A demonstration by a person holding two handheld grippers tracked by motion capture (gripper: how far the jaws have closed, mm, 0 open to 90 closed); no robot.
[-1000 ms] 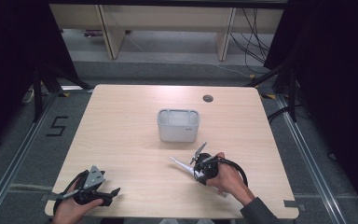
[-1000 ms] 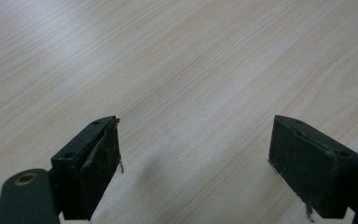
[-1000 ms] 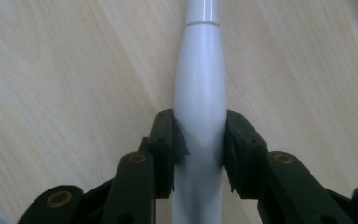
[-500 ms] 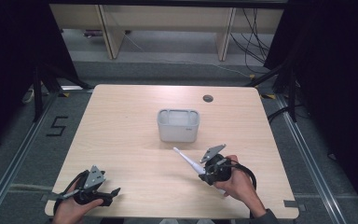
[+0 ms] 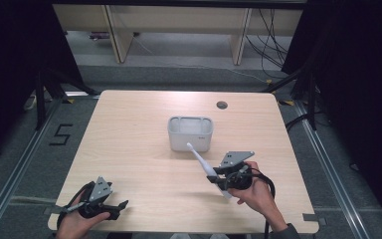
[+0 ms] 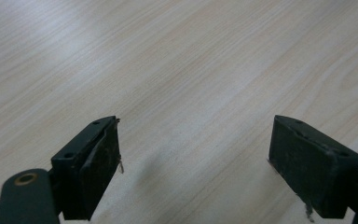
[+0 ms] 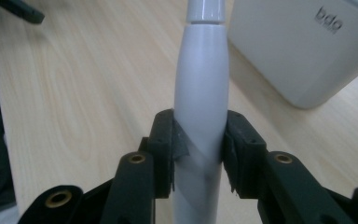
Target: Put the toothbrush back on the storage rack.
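Right hand-held gripper (image 5: pixel 218 178) clamps a tilted white toothbrush (image 7: pixel 201 93) — left hand-held gripper (image 6: pixel 196 158) gapes, low.

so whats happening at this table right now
A person holds a gripper in each hand at a wooden table. The right gripper is shut on a white electric toothbrush, lifted off the table, its head angled toward the white container at the centre. The left gripper is open with nothing between its jaws, near the table's front left corner.
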